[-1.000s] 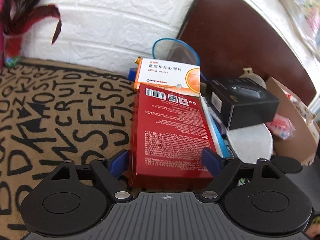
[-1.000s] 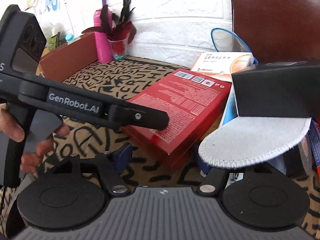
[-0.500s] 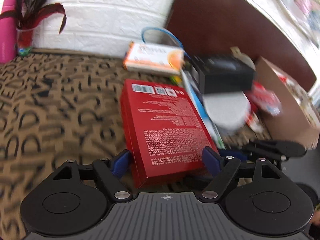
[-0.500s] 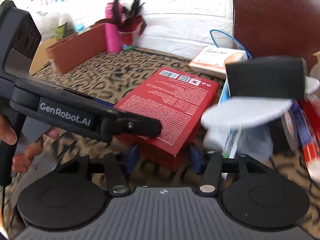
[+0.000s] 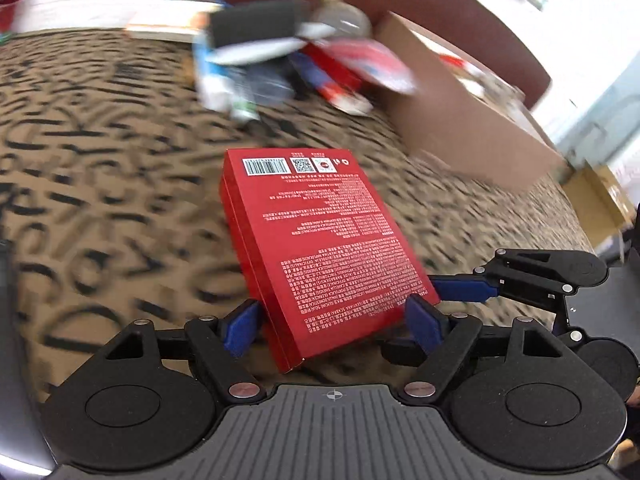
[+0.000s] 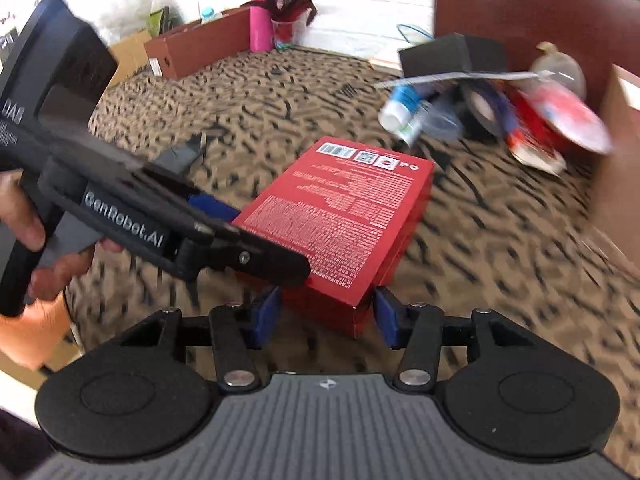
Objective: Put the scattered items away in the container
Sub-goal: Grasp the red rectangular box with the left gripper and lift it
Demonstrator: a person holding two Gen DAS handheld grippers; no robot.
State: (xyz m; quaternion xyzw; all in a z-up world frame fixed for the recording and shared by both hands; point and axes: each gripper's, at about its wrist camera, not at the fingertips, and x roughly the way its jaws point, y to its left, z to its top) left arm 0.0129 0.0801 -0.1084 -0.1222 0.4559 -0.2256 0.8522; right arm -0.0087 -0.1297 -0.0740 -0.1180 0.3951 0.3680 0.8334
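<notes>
- While both of your tools meet at the red box (image 5: 320,240), your left gripper (image 5: 334,326) has its blue fingers (image 5: 240,328) set on the two long sides of the near end, closed on it at a fairly wide spread.
- Your right gripper (image 6: 326,320) takes the same red box at its near corner, the blue fingers (image 6: 266,318) closed narrowly on either side of that corner.
- You can see the box tilted, printed back face up with a barcode at its far end; whether it clears the patterned cloth on the worktop (image 5: 100,200) is hard to tell.
- Your left hand (image 6: 28,232) shows in the right view, wrapped round the black handle of the left tool.
- Behind the box lies a blurred heap of loose items (image 6: 480,108): a black box (image 6: 440,56), a white-capped tube (image 6: 400,114), a roll of dark tape (image 6: 482,110) and red packets, all too smeared to sort further.
- Beside that heap, at your right, stands a brown cardboard box (image 5: 452,120), well apart from the red box.
- Another long brown box (image 6: 200,48) and a pink bottle (image 6: 260,20) stand far back against the white wall.
</notes>
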